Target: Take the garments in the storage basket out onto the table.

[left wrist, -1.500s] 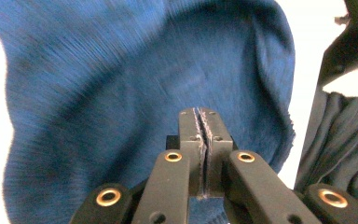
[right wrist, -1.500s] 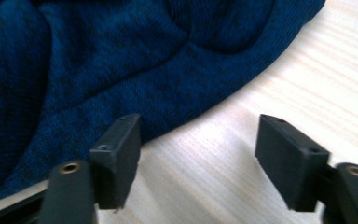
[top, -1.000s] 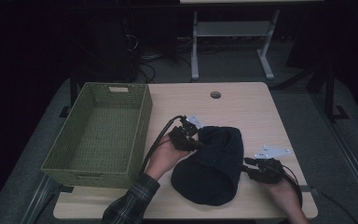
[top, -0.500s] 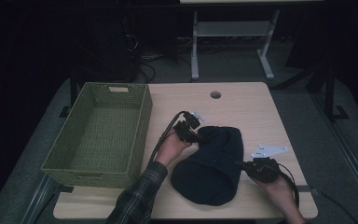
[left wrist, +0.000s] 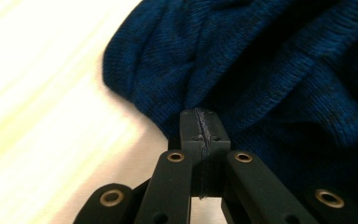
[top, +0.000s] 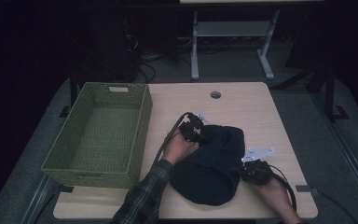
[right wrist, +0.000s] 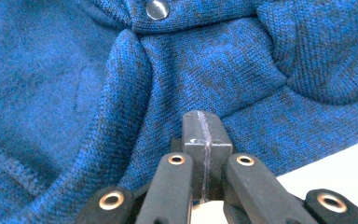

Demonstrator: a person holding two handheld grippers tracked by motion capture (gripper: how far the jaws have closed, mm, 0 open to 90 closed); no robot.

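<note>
1. We see a dark blue knitted garment (top: 212, 170) bunched in a rounded heap on the pale wooden table (top: 251, 105), right of the green woven basket (top: 98, 135).
2. No readable writing; our right gripper view shows a round metal snap (right wrist: 157, 8).
3. Left gripper (top: 196, 132) jaws pinch its upper-left edge.
4. Right gripper (top: 247, 171) jaws, just closing, pinch the fabric's right edge.

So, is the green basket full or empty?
Empty: the high view shows the bare woven bottom of the green basket; the blue sweater lies on the table.
</note>
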